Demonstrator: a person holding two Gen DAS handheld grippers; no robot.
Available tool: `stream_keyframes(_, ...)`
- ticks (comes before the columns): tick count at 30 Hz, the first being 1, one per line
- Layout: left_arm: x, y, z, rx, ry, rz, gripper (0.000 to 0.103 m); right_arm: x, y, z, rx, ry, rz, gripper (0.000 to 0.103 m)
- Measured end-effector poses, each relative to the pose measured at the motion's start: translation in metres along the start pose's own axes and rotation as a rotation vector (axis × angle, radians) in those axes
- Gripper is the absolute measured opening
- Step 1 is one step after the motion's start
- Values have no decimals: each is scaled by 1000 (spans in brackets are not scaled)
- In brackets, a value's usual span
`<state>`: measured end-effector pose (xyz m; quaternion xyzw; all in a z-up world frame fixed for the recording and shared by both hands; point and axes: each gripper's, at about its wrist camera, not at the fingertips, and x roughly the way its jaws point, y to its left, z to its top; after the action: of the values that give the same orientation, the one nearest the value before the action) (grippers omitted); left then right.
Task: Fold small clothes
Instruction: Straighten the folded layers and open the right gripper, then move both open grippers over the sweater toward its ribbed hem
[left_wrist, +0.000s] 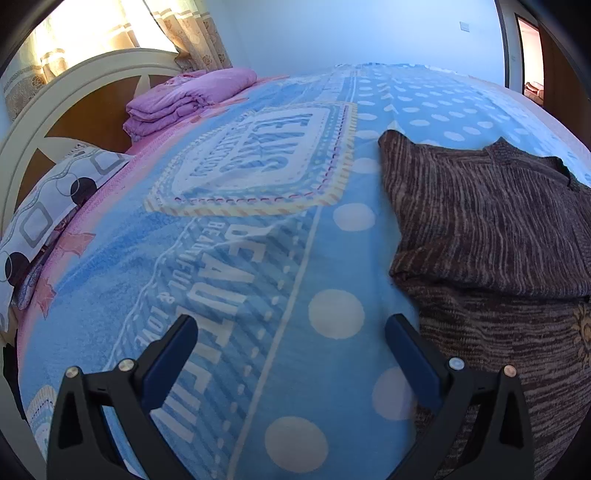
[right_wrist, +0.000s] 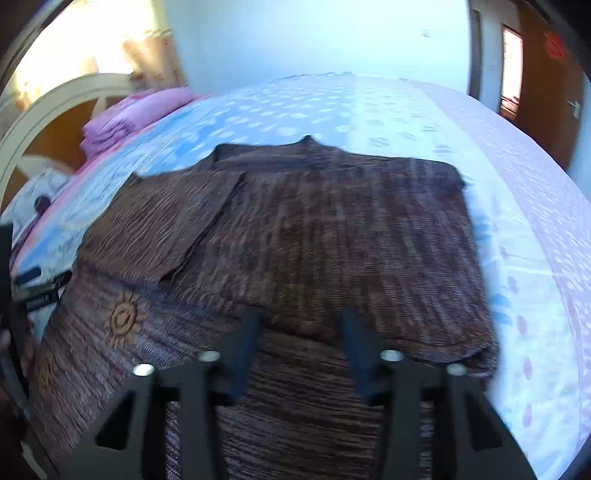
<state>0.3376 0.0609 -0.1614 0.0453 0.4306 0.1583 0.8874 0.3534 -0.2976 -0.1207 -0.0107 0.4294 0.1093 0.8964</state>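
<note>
Left tongs (left_wrist: 291, 343) stand apart, empty, over the blue blanket (left_wrist: 258, 258); right tongs (right_wrist: 299, 347) stand apart, empty, over the brown striped knit top (right_wrist: 314, 236). It lies on the bed, sides apparently folded inward; a final fold likely remains. The blanket reads "BEAUTIFUL".

The bed (left_wrist: 110, 258) is covered by a blue polka-dot blanket (left_wrist: 258, 258) with white lettering. On it lies a brown striped garment (right_wrist: 295, 240), partly folded, its sleeves apparently laid over the body. Near the headboard (left_wrist: 55, 103) sit a folded pink quilt (left_wrist: 184, 96) and a patterned pillow (left_wrist: 48, 206).
</note>
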Motion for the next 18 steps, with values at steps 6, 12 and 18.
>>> stream_keyframes(6,-17,-4,-13,15,7,-51,103,-2,20,-3,-100,2,-28,78)
stream_keyframes(12,-29,-5,-21,47,-2,-68,103,-17,21,-15,-89,-13,-51,78)
stream_keyframes(18,-42,-10,-26,66,-10,-101,103,-26,19,-27,-94,-8,-79,78)
